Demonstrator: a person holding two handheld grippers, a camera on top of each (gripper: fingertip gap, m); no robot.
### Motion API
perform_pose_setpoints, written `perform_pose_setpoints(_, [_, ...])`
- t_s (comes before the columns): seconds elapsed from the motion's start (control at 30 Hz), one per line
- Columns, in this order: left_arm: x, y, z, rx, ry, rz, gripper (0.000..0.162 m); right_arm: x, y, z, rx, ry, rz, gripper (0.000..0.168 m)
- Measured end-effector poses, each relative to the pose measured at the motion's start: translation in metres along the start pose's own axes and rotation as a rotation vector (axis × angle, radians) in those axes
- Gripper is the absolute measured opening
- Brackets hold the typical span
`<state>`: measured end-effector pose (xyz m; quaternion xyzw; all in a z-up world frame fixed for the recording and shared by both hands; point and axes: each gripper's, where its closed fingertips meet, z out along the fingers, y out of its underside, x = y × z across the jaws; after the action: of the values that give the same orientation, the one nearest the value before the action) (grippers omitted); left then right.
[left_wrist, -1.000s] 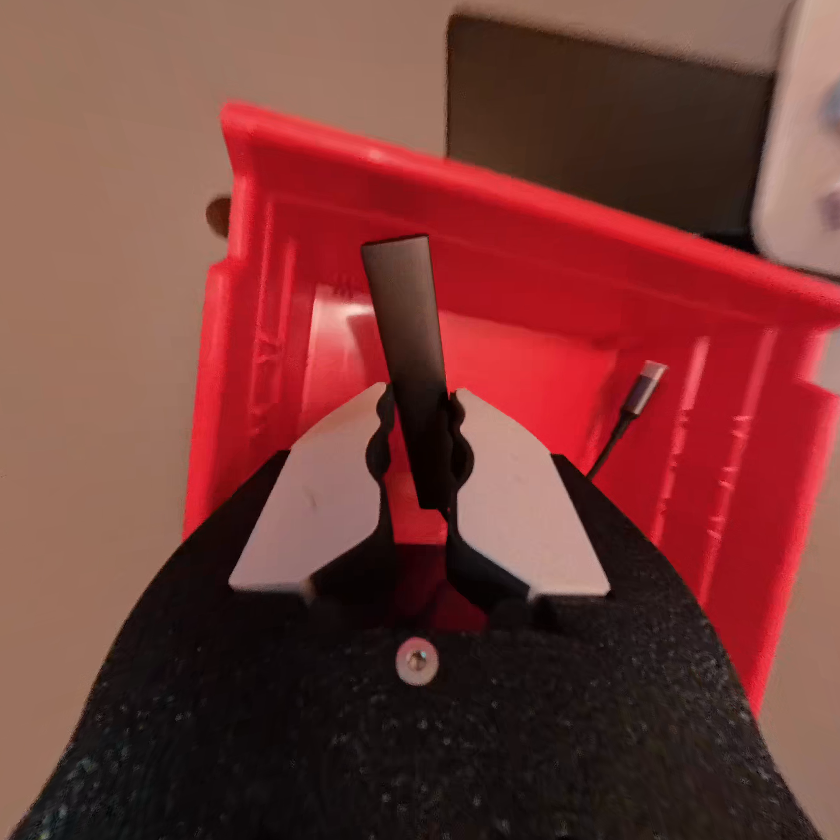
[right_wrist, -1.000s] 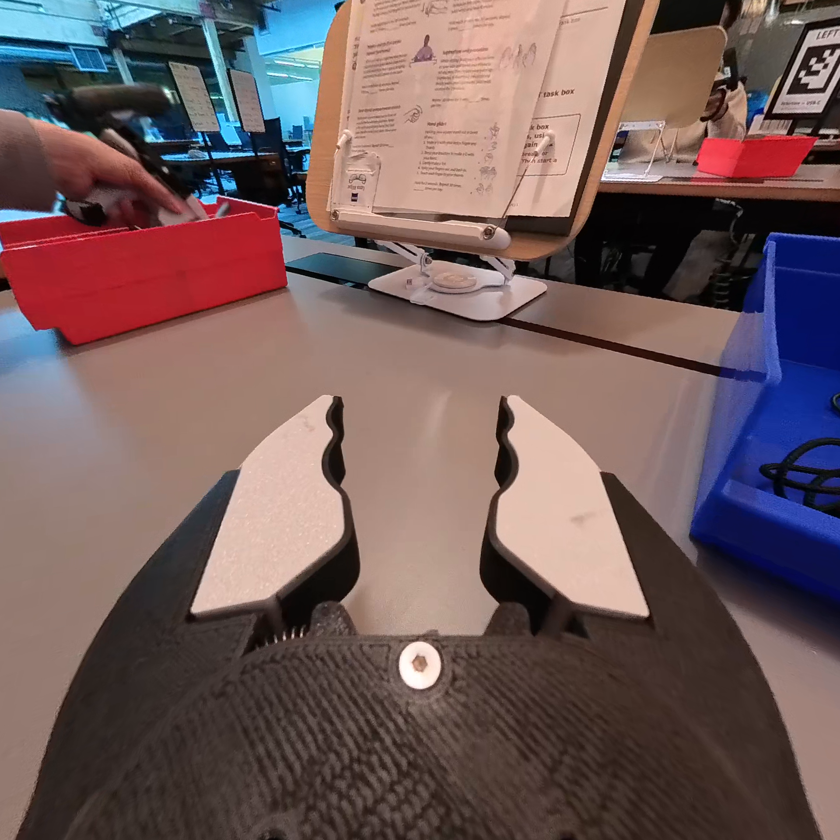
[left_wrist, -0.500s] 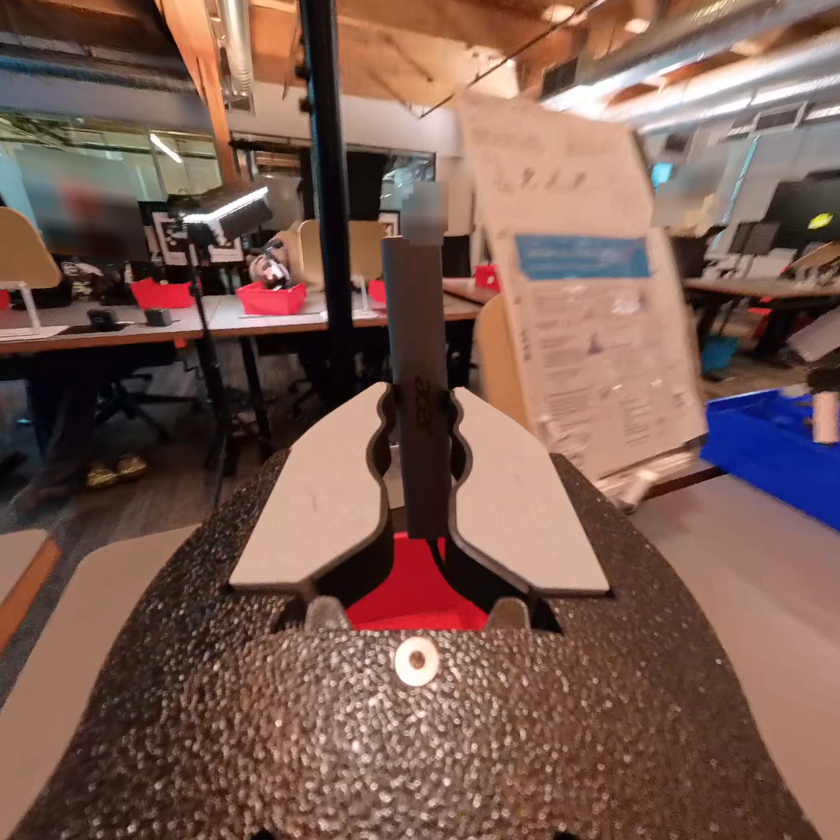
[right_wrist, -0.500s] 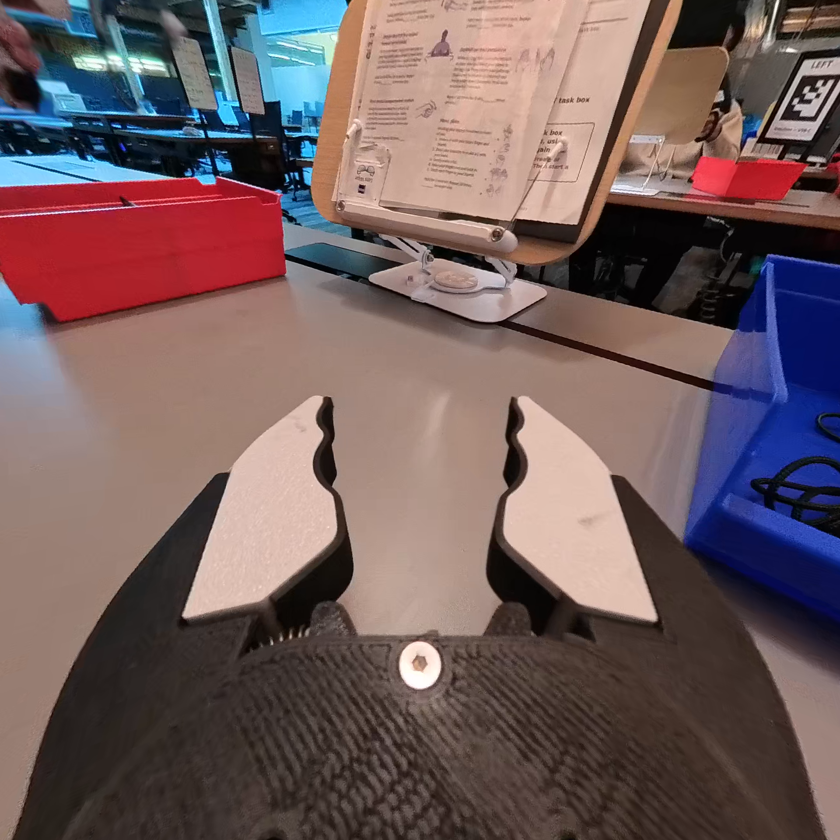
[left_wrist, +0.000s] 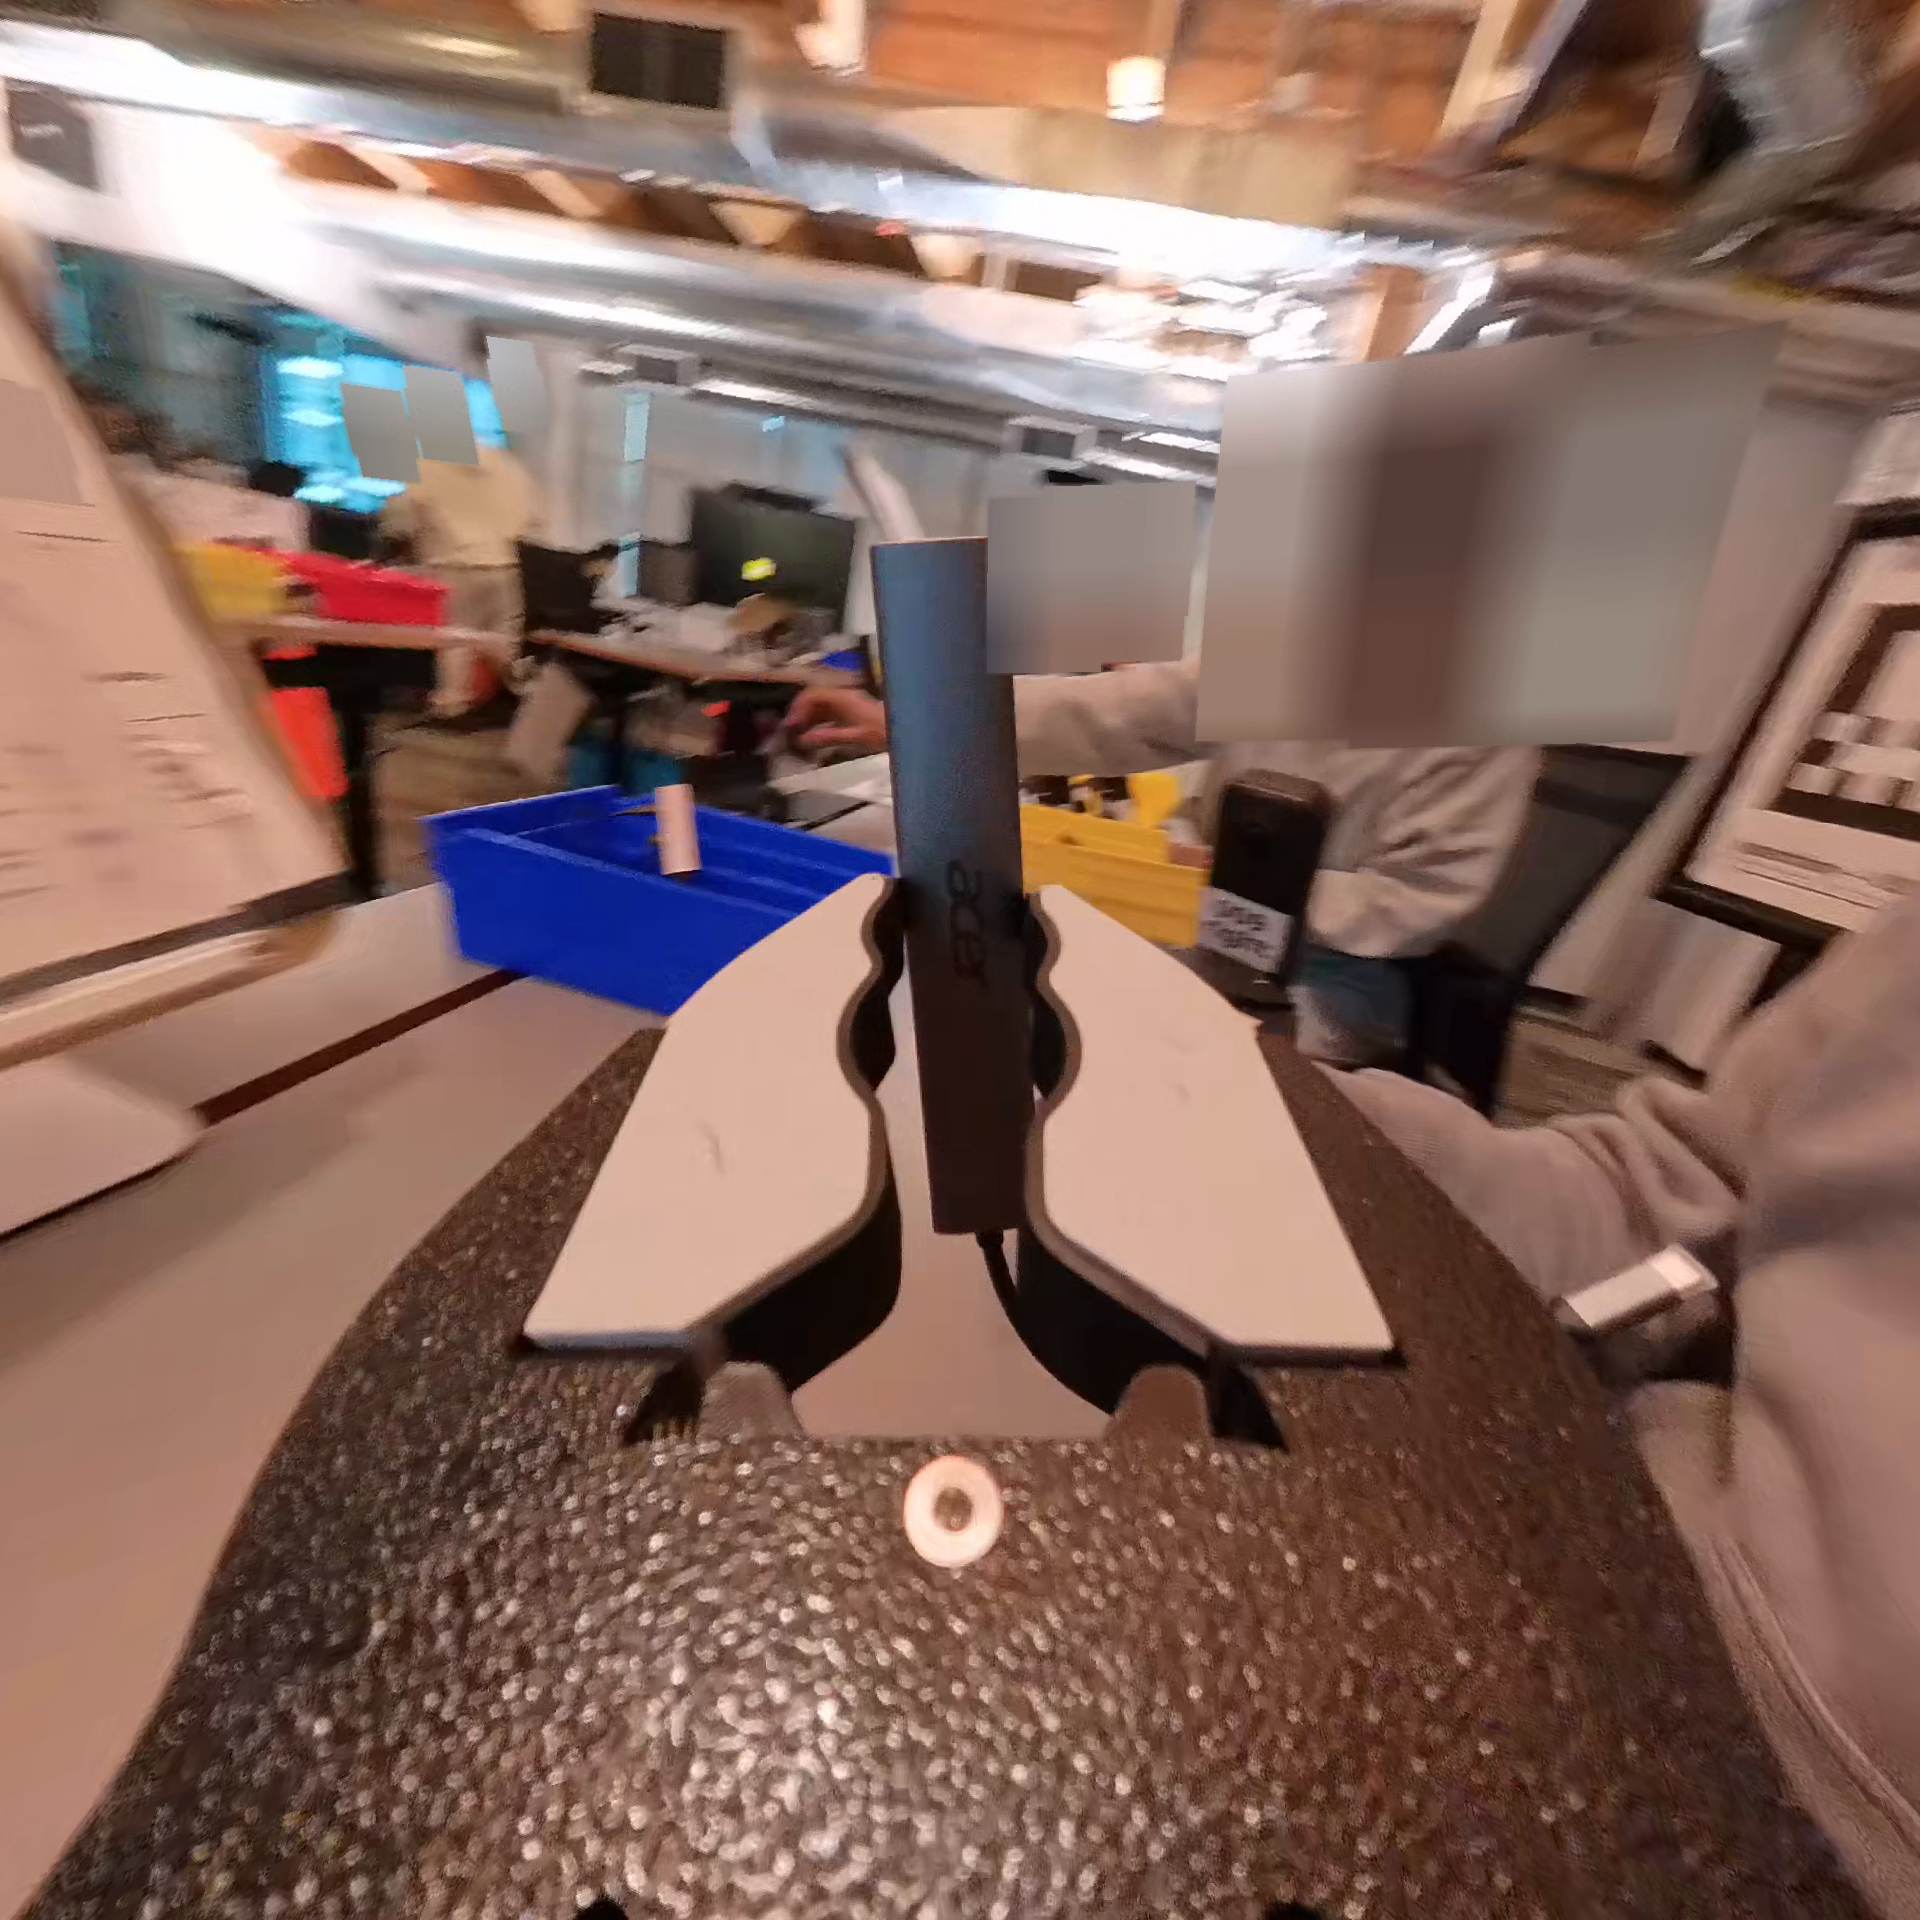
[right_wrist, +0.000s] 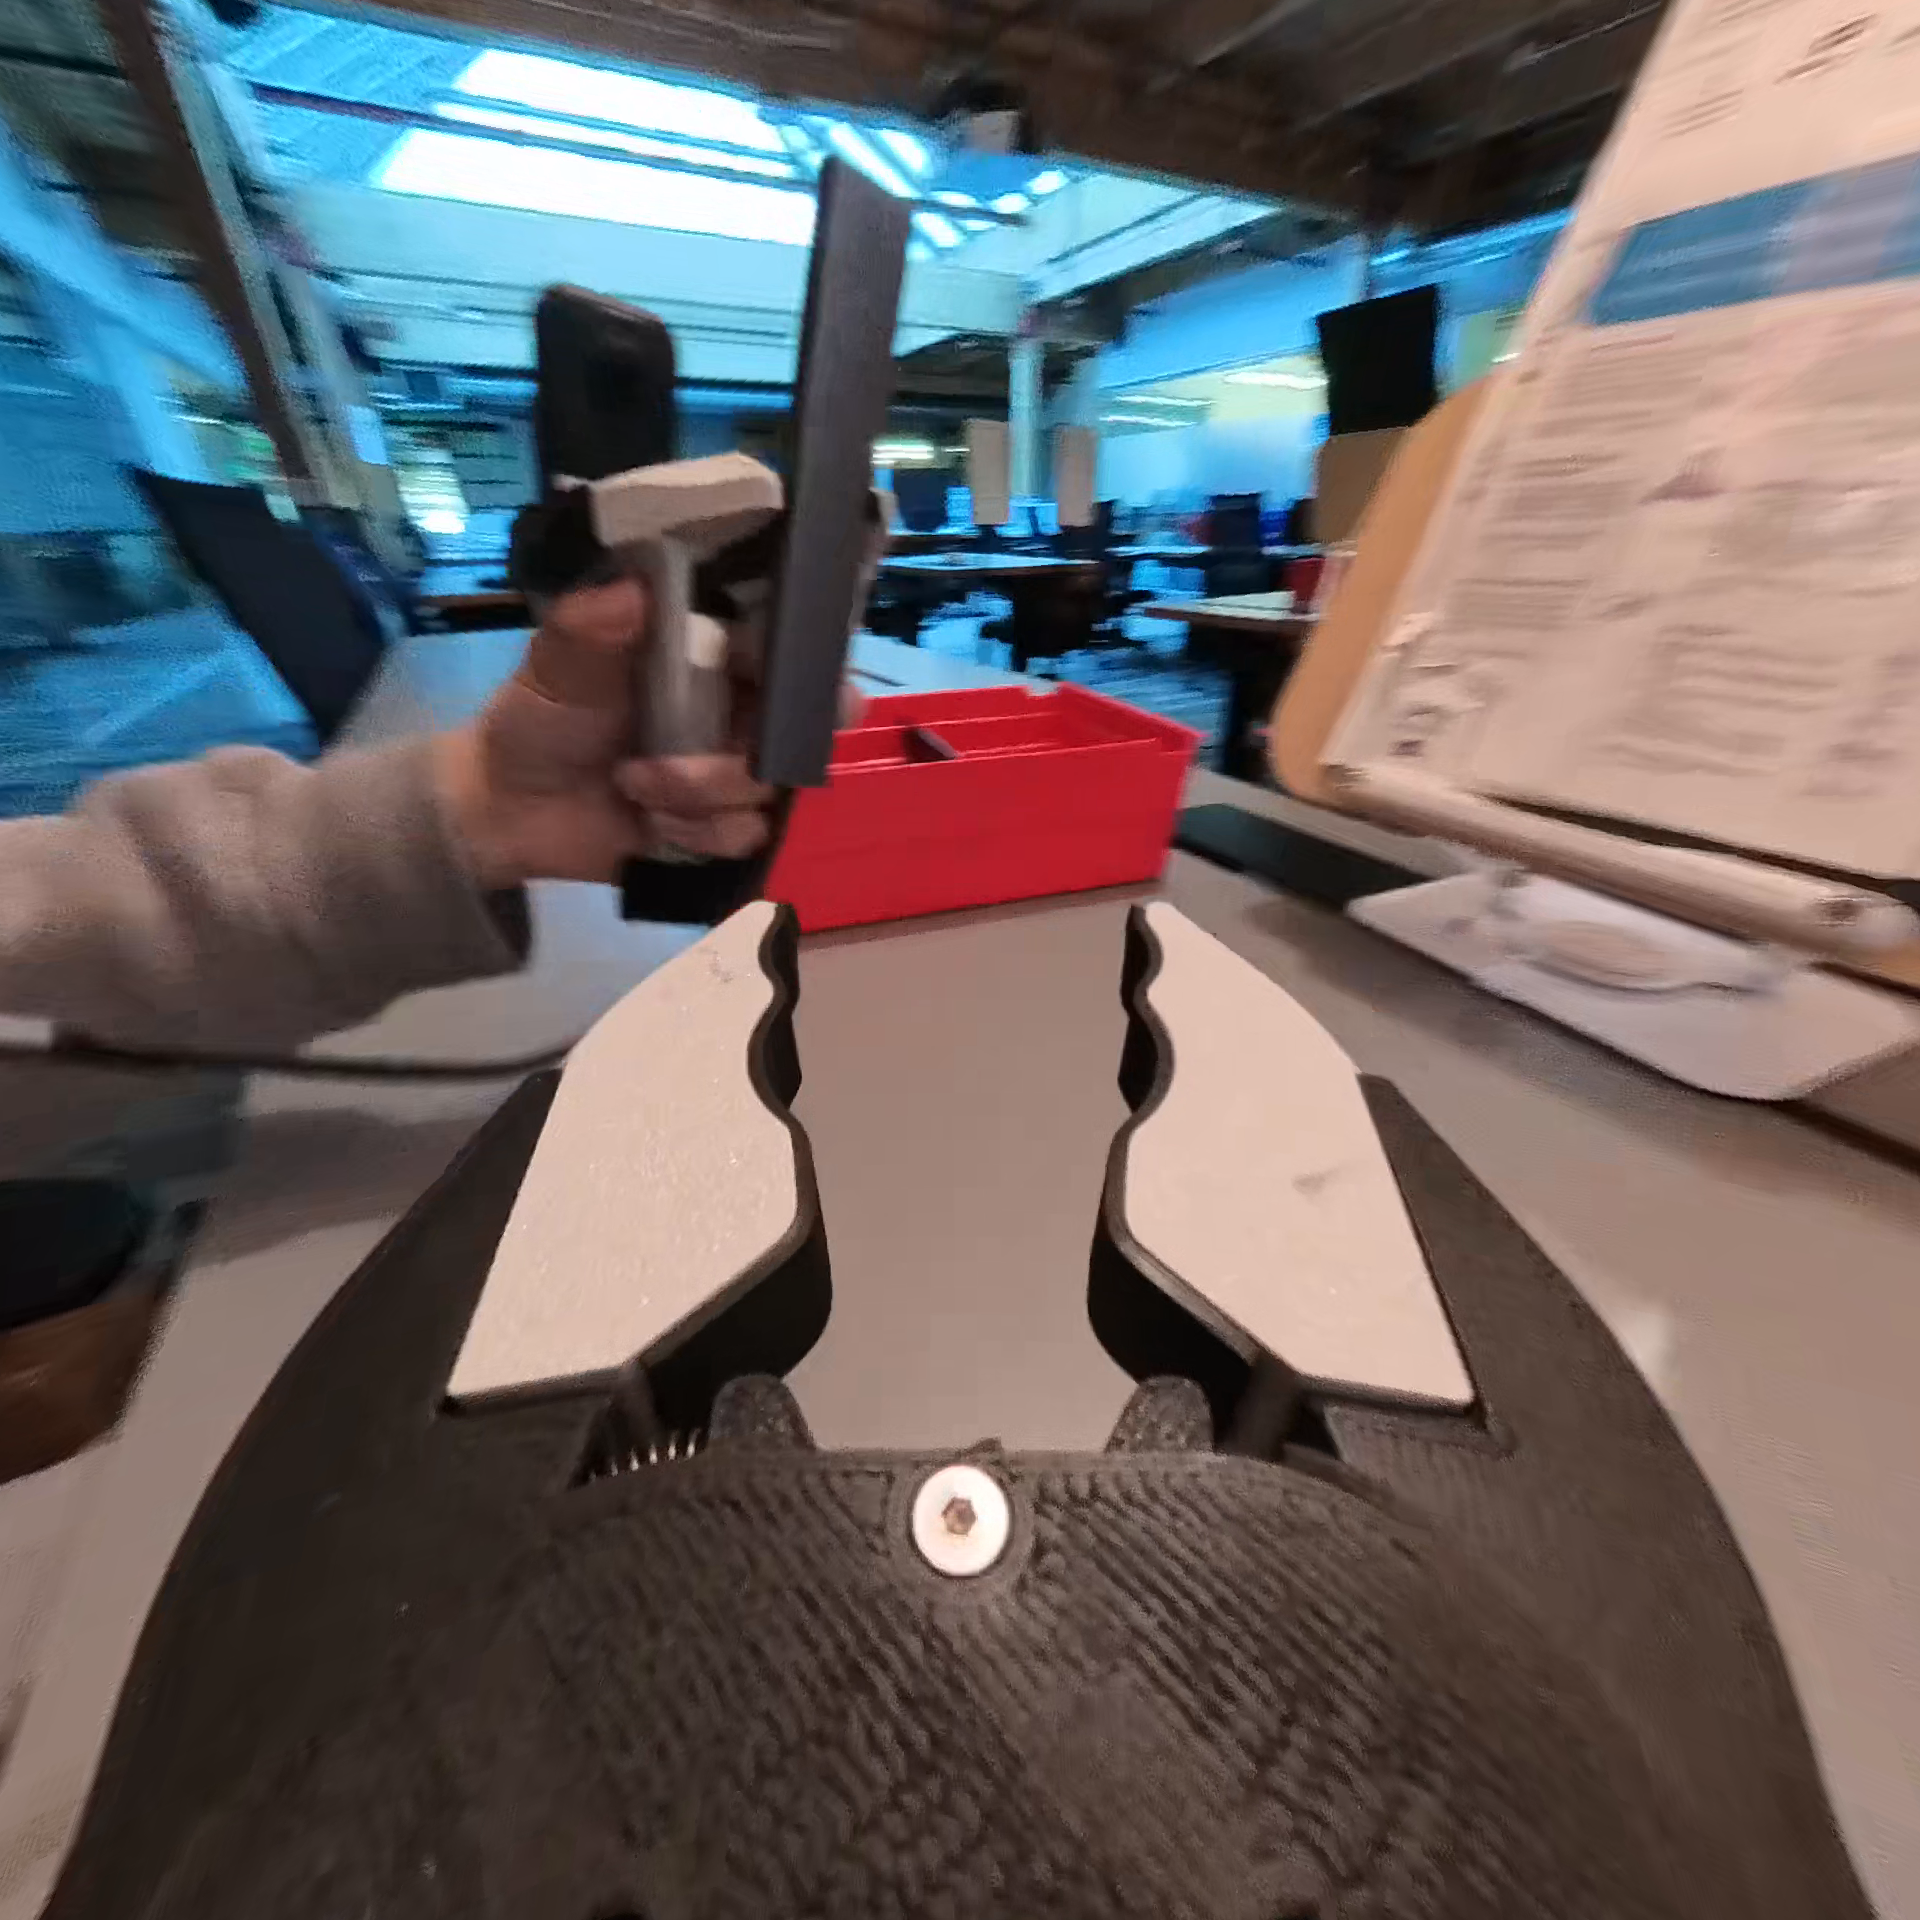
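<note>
My left gripper (left_wrist: 958, 914) is shut on a slim dark grey bar-shaped hub (left_wrist: 951, 831) with a thin black cable at its lower end. It holds the hub upright in the air, over the grey table (left_wrist: 156, 1351). In the right wrist view the same hub (right_wrist: 831, 488) stands upright in the left gripper (right_wrist: 821, 530), held up by a hand (right_wrist: 582, 769) in front of a red bin (right_wrist: 987, 821). My right gripper (right_wrist: 961, 925) is open and empty, low over the table (right_wrist: 956, 1122), facing the hub and the red bin.
A blue bin (left_wrist: 623, 904) with a small white cylinder sits across the table, a yellow bin (left_wrist: 1112, 873) behind it. A document stand (right_wrist: 1621, 644) with printed sheets stands at the right. A sleeved arm (left_wrist: 1766, 1195) is close at the right. A seated person (left_wrist: 1403, 821) is beyond. One gripper's finger ends stand about 11 centimetres off the other's.
My left gripper has lifted the hub out of the red bin and swung it right, toward the blue bin. My right gripper has turned left and now faces the raised hub.
</note>
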<state>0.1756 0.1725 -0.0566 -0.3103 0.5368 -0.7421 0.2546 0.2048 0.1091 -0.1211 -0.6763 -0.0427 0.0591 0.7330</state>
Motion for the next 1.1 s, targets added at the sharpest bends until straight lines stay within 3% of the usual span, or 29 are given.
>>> perform_pose_setpoints(0.2, [0.050,0.038,0.023,0.107,0.232,-0.002,0.021,-0.053,0.011,0.008,0.018,-0.145,0.013,0.054])
perform_pose_setpoints(0.33, [0.062,0.040,0.028,0.148,0.286,-0.019,0.021,-0.062,0.007,0.007,0.050,-0.178,0.013,0.023])
perform_pose_setpoints(0.47, [0.063,0.040,0.029,0.152,0.271,0.002,0.021,-0.058,0.009,0.008,0.029,-0.134,-0.053,0.023])
perform_pose_setpoints(0.53, [0.054,0.041,0.026,0.123,0.198,0.012,0.021,-0.041,0.006,0.002,0.011,-0.011,-0.185,0.022])
perform_pose_setpoints(0.57, [0.048,0.043,0.024,0.086,0.140,0.024,0.029,-0.028,0.005,-0.004,-0.024,0.078,-0.296,0.022])
perform_pose_setpoints(0.63, [0.040,0.053,0.015,-0.037,0.053,0.061,0.053,0.003,-0.002,-0.020,-0.102,0.311,-0.605,0.022])
perform_pose_setpoints(0.77, [0.037,0.073,0.000,-0.298,-0.004,0.049,0.068,0.022,-0.015,-0.045,-0.173,0.527,-1.190,0.022])
perform_pose_setpoints(0.87, [0.036,0.057,0.002,-0.300,-0.056,0.002,0.060,0.020,-0.006,-0.047,-0.235,0.566,-1.433,0.022])
perform_pose_setpoints(1.03, [0.047,0.072,0.009,-0.466,-0.040,0.103,0.047,0.010,0.005,-0.043,-0.249,0.550,-1.474,0.022])
perform_pose_setpoints(1.1, [0.049,0.080,0.012,-0.510,-0.029,0.131,0.028,0.008,0.006,-0.041,-0.248,0.543,-1.476,0.022])
